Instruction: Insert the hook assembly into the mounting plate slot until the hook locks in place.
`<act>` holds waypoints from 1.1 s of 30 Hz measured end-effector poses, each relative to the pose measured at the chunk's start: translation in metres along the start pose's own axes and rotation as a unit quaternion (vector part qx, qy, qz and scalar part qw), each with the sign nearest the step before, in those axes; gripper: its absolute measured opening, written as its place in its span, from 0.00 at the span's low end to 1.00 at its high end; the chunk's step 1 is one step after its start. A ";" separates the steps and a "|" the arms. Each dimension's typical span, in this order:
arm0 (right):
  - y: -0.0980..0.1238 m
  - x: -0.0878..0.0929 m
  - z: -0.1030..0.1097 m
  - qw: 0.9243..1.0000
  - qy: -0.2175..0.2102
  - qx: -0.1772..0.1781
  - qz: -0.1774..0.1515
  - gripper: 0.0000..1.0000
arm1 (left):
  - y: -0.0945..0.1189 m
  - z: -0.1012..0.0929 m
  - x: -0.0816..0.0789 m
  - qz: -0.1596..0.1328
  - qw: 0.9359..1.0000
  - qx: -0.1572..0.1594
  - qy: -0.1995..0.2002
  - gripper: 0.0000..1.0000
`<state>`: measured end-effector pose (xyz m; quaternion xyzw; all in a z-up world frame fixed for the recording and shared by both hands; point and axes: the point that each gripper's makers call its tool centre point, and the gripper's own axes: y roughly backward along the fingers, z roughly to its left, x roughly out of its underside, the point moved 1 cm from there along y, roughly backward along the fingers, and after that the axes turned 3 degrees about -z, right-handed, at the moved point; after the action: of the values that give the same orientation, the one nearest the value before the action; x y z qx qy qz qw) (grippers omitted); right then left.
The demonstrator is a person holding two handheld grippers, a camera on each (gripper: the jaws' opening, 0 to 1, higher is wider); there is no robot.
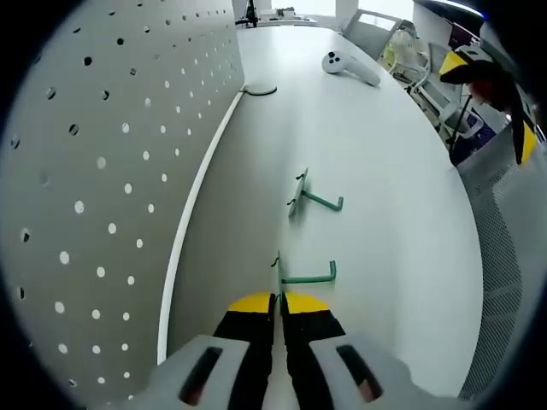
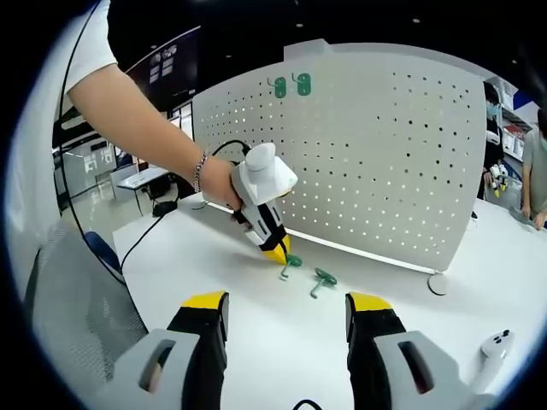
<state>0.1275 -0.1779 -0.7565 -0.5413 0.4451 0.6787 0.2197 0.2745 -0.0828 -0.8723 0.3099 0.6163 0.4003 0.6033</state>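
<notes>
The near hook [image 1: 306, 275] is pinched by the left gripper [image 1: 279, 301] for lifting toward the pegboard [image 2: 359, 145]; the right gripper [image 2: 286, 309] is held spread, waiting.

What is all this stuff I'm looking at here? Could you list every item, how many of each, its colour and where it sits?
Pegboard: one, white, standing upright on the table.
Mounted hooks: two, green, near the pegboard's top edge.
Loose hooks: two, green, lying on the table in front of the pegboard; near hook at the left gripper's tips, far hook lying free beyond it.
Table: one, white, under everything.
Controller: one, white, on the table's far end.
Cable: one, black, trailing over the table edge.
Left gripper: one, black with yellow tips, jaws shut at the near hook.
Right gripper: one, same colours, jaws open.
Hand: one, holding the left gripper.
</notes>
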 end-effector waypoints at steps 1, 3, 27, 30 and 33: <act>0.000 0.000 0.000 1.000 0.000 0.000 0.001 0.53 | 0.000 0.000 0.000 0.000 1.000 0.000 -0.002 0.04; 0.000 0.000 -0.001 1.000 0.000 0.001 0.000 0.53 | 0.000 0.000 0.000 0.000 1.000 -0.002 -0.003 0.03; 0.000 -0.001 -0.001 1.000 0.002 0.004 -0.001 0.53 | 0.028 0.011 -0.018 -0.082 0.995 -0.052 0.000 0.03; 0.000 -0.001 -0.002 1.000 0.000 0.005 -0.003 0.53 | 0.030 0.013 -0.020 -0.088 0.994 -0.057 0.006 0.03; 0.001 -0.002 -0.003 1.000 -0.004 0.006 -0.007 0.53 | 0.034 0.014 -0.022 -0.096 0.993 -0.064 0.005 0.03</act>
<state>0.1293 -0.1803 -0.7540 -0.5404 0.4445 0.6766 0.2295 0.2866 -0.0833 -0.8312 0.2077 0.6196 0.3808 0.6542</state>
